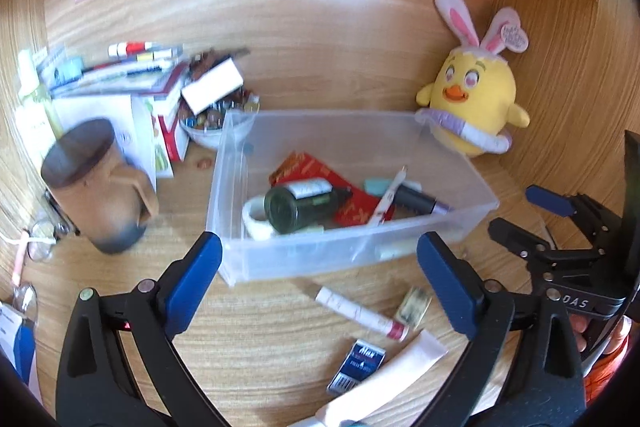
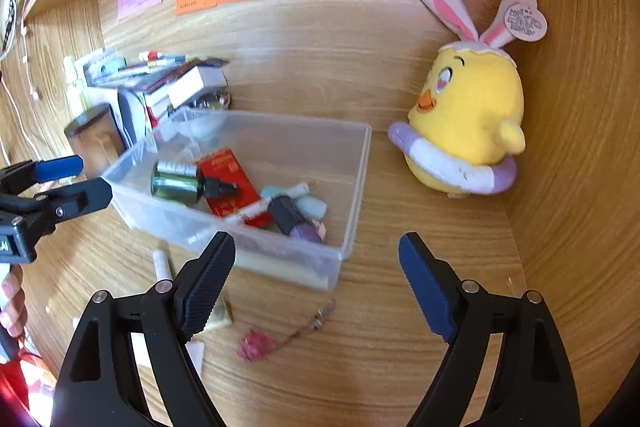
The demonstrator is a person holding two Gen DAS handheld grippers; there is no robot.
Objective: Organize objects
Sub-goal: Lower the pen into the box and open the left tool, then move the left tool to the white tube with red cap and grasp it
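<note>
1. The left gripper (image 1: 320,263) has its blue-padded jaws spread wide with nothing between them, in front of the clear rectangular plastic bin (image 1: 304,259) on the wooden desk (image 1: 260,339).
2. The right gripper (image 2: 316,267) is likewise spread and empty, near the bin's front right corner.
3. Inside the bin lie a dark green glass bottle (image 1: 294,205) on its side, a flat red packet (image 1: 316,167), a white tape roll (image 1: 256,217), a white pen (image 1: 390,197) and a black-and-purple tube (image 1: 420,201).
4. On the desk at six o'clock from the bin lie a white-and-red marker (image 1: 360,313), a small blue-and-white box (image 1: 358,365) and a white squeeze tube (image 1: 392,375).
5. A yellow plush chick with bunny ears (image 1: 472,99) stands at two o'clock from the bin.
6. A brown lidded mug (image 1: 100,187) stands at nine o'clock.
</note>
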